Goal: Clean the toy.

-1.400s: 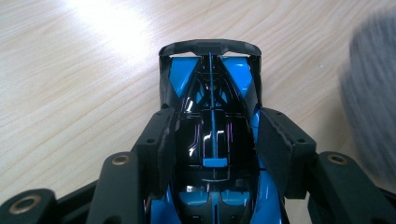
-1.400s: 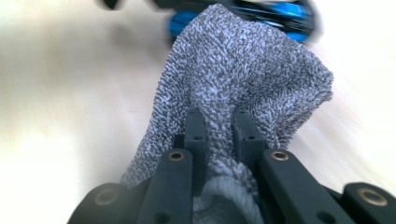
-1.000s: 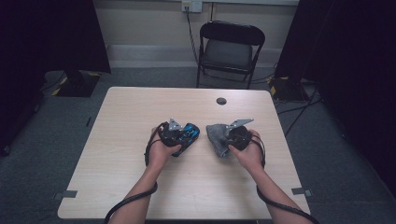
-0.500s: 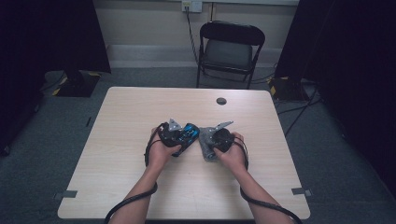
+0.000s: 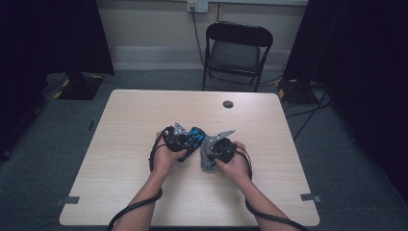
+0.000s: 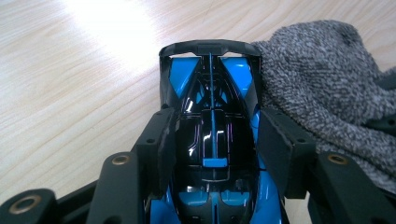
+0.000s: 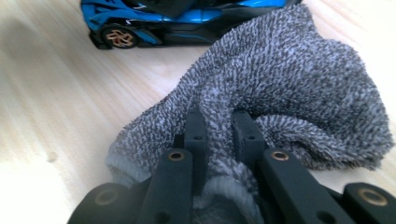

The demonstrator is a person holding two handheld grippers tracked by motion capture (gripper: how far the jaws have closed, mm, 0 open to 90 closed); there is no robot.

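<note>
High view: both hands sit close together near the middle of the light wooden surface [image 5: 125, 144], forearms coming up from its near edge. The left tongs [image 5: 188, 139] are closed about halfway on a blue and black toy car [image 5: 196, 136]. In the left gripper view the two black jaws press against the car's flanks just behind its cockpit, and the car [image 6: 212, 102] points straight away from those tongs, its dark front wing lying farthest out. A grey terry cloth [image 6: 327, 84] lies just beside the car, on the right of those jaws, and seems to touch the car's side there, though the contact line is hard to make out.

The right tongs [image 5: 208, 155] are clamped nearly shut on that cloth. In the right gripper view a thick fold of the cloth [image 7: 289, 79] is pinched between the jaws, and the rest bunches out ahead of them on the wood. Beyond the cloth, at the far side from these tongs, lies the car [image 7: 177, 18] side-on, one gold-spoked wheel showing. A small dark round disc [image 5: 228, 104] lies well beyond both tongs.
</note>
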